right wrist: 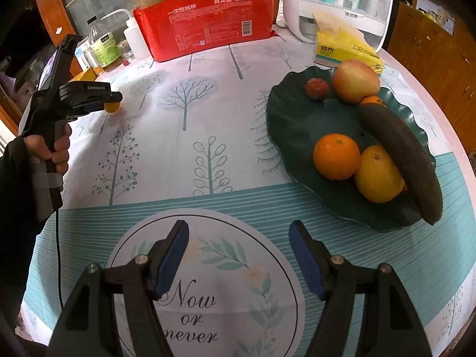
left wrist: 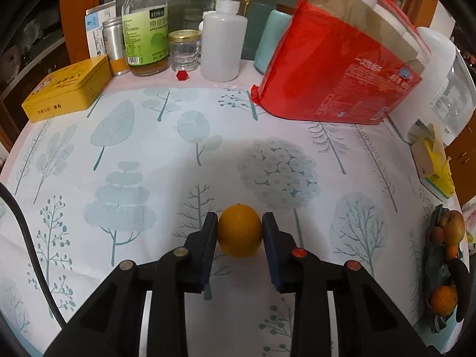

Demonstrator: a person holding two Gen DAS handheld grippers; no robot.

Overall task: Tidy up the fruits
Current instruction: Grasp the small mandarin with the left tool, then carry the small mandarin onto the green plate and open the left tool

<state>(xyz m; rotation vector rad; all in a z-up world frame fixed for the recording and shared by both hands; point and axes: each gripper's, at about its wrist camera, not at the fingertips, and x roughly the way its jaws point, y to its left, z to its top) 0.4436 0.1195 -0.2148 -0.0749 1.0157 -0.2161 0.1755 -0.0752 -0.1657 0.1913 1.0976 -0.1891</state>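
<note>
**Left tool clenched on a small orange, plate of fruit at the right**

The bench [right wrist: 208, 113] wears a cloth printed with pale trees; its near part carries a round emblem reading "Now or never". At the back stands a red pack [right wrist: 205, 26] of paper cups with white Chinese print and a barcode. Right of it is a white appliance [right wrist: 342, 6] with a clear housing.

A dark green wavy-edged plate [right wrist: 285, 119] sits on the right of the bench. On it lies a darkened banana [right wrist: 401, 160], its long axis running from the plate's far middle towards the near right edge. Beside it are a yellow citrus [right wrist: 376, 175], an orange [right wrist: 336, 156], a peach-coloured apple [right wrist: 355, 80] and a small reddish fruit [right wrist: 317, 88].

A yellow tissue pack [right wrist: 348, 47] stands behind the plate. At the far left are a yellow tin [left wrist: 68, 89], a white squeeze bottle [left wrist: 223, 47] and a bottle [left wrist: 145, 26] labelled "APPLE".

The left tool [left wrist: 239, 223] points steeply down; its blue pads press both sides of a small orange [left wrist: 239, 230], which sits on the cloth, well apart from the plate. Its body reads "GenRobot.AI", and a hand [right wrist: 55, 148] holds the grip.

The right tool [right wrist: 238, 232] is released, with nothing between its pads, above the emblem.
</note>
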